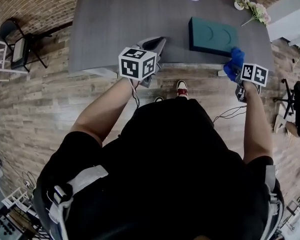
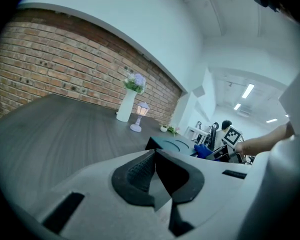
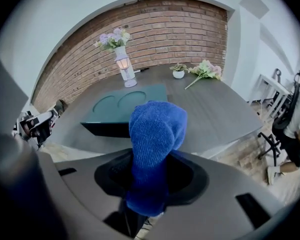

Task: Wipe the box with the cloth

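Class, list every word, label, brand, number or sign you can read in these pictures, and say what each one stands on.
No readable words, brands or numbers in any view.
The marker cube on the left gripper and the marker cube on the right gripper: black-and-white square patterns, no letters.
The box: two circles in its top, no print.
The cloth: plain blue, no label seen.

no words, numbers or brand names can be read anywhere from where i stand. the only printed marks are bold black-and-white square patterns on the near marker cube point(image 1: 137, 63) and on the far marker cube point(image 1: 254, 74). these are coded blocks, not letters or digits. nothing on the table carries print that i can make out, and the things at the far end are too small and blurred to tell.
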